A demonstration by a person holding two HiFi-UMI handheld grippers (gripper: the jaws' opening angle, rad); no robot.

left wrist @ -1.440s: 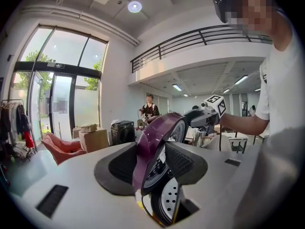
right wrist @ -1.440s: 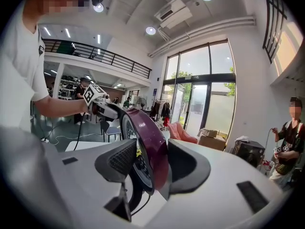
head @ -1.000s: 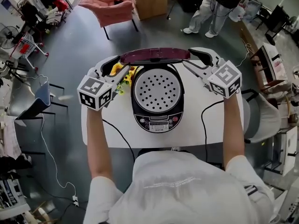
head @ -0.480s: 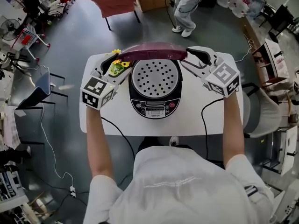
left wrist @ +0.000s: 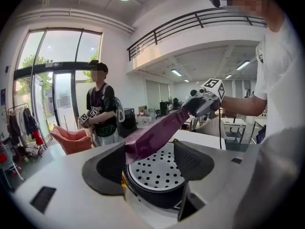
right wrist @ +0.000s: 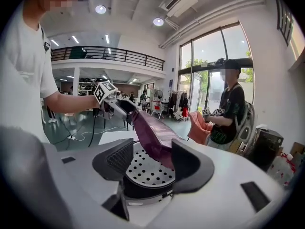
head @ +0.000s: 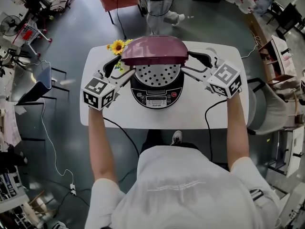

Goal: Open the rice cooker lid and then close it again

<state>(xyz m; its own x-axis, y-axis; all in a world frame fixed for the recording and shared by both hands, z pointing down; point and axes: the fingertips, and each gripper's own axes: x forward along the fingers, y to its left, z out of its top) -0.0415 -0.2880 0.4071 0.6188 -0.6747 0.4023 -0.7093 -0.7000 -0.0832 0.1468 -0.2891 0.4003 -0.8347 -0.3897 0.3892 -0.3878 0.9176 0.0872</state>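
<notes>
Purple and shiny, the rice cooker lid is hanging halfway down over the pot, tipped forward like a little roof. A moment ago it was standing straight up at the back, so it is coming down now. Under it the silver plate with holes is still showing, so the lid is not shut yet. The rice cooker is sitting in the middle of the white table, with its buttons facing the person. The left gripper is sitting at the lid's left side and the right gripper at its right side. Both pairs of jaws have just been opening, and now they are standing wide apart. An edge of the lid is poking in between each pair, but the pads do not seem to be squeezing it. It looks like the person is letting the lid go. The opening part seems done, and the closing part looks about half done. The lid probably needs a push down to click shut. Some yellow flowers are lying on the table behind the left gripper, and another person is standing past the far side.
</notes>
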